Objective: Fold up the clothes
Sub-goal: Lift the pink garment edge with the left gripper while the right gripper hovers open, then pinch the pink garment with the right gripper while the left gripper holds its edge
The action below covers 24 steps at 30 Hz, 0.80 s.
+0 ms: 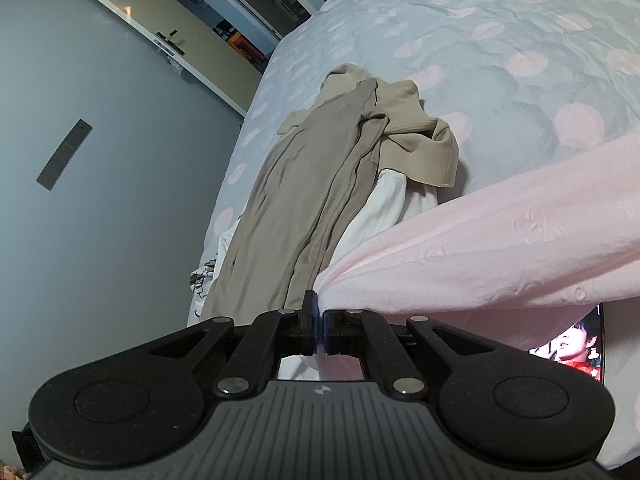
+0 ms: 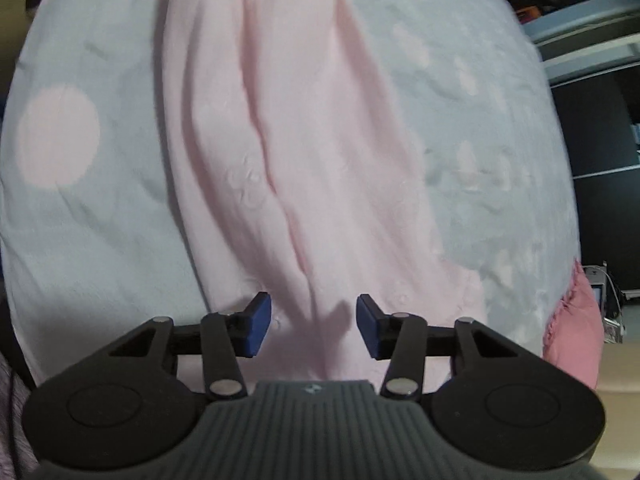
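**Pink garment pinched at one corner, stretched across the spotted bed**

Over at the left, a grey wall [image 1: 120, 184] runs beside the bed [image 1: 500, 32], whose pale blue cover carries large pink dots. On that side of the bed lies a heap of clothes: a long beige garment [image 1: 296, 200] draped over a white garment [image 1: 384, 208], with a ribbed beige top [image 1: 416, 140] bunched at the far end.

The left gripper [image 1: 319, 332] has its jaws clenched on a corner of the pink garment [image 1: 500, 248], and the cloth pulls away from the pinch in a taut fan toward the right. Just below that stretched cloth, a phone screen [image 1: 576, 340] glows on the bed.

Further right, the pink garment [image 2: 280, 140] lies in long folds down the bed cover [image 2: 480, 160]. The right gripper [image 2: 314, 326] hovers over its near end, jaws released and apart, the blue pads [image 2: 256, 324] either side of a crease without pressing it. At the far right edge, a darker pink cloth [image 2: 576, 320] sits at the edge of the bed.
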### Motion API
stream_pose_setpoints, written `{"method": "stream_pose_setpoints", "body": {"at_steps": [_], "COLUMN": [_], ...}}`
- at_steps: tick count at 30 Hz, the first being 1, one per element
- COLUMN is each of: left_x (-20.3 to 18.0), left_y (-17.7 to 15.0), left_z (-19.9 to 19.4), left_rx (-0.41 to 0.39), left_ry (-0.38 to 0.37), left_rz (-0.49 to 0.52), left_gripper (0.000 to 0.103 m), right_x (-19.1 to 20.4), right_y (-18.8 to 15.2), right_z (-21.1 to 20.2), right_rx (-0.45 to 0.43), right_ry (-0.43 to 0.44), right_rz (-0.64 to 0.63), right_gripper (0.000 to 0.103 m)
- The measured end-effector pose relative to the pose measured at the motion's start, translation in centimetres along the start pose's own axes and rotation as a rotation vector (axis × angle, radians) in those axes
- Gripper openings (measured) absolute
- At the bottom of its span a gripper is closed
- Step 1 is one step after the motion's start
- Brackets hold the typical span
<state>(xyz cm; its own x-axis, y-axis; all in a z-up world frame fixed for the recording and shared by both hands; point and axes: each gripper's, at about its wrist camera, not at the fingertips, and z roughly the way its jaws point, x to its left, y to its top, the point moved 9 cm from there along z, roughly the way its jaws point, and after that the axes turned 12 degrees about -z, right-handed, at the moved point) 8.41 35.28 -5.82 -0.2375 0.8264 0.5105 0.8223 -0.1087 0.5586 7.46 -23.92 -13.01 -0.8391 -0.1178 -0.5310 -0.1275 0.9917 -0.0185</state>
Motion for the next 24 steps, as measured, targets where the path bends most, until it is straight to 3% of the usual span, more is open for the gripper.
{"method": "stream_pose_setpoints", "body": {"at_steps": [1, 2, 3, 4, 9, 16, 21, 22, 24], "left_x": [0.0, 0.1, 0.1, 0.2, 0.7, 3.1, 6.5, 7.7, 10.3], "left_y": [0.0, 0.1, 0.1, 0.2, 0.4, 3.8, 8.7, 9.7, 11.4], "left_z": [0.0, 0.0, 0.0, -0.1, -0.2, -3.3, -8.0, -9.2, -11.4], "left_rx": [0.000, 0.000, 0.000, 0.000, 0.002, -0.069, -0.199, -0.235, -0.293], "left_ry": [-0.003, -0.005, -0.008, -0.010, -0.020, -0.083, -0.093, -0.084, -0.066], "left_rz": [-0.005, -0.011, -0.016, -0.021, -0.056, -0.253, -0.362, -0.397, -0.458], "left_gripper": [0.001, 0.001, 0.001, 0.001, 0.001, 0.001, 0.001, 0.000, 0.001], "right_x": [0.0, -0.1, -0.4, -0.8, -3.6, -13.9, -18.4, -18.8, -17.9], "right_y": [0.0, 0.2, 0.1, 0.1, -1.2, -5.2, -5.9, -5.7, -4.8], "right_z": [0.4, 0.6, 0.6, 0.4, -2.7, -12.7, -19.2, -20.4, -20.0], "right_rx": [-0.004, -0.008, -0.009, -0.010, -0.041, -0.137, -0.157, -0.183, -0.155], "right_ry": [0.015, 0.026, 0.024, 0.022, -0.021, -0.327, -0.493, -0.497, -0.384], "right_rz": [0.007, 0.019, 0.035, 0.053, 0.199, 0.619, 0.703, 0.713, 0.646], "right_gripper": [0.037, 0.017, 0.006, 0.003, 0.002, 0.001, 0.001, 0.001, 0.001]}}
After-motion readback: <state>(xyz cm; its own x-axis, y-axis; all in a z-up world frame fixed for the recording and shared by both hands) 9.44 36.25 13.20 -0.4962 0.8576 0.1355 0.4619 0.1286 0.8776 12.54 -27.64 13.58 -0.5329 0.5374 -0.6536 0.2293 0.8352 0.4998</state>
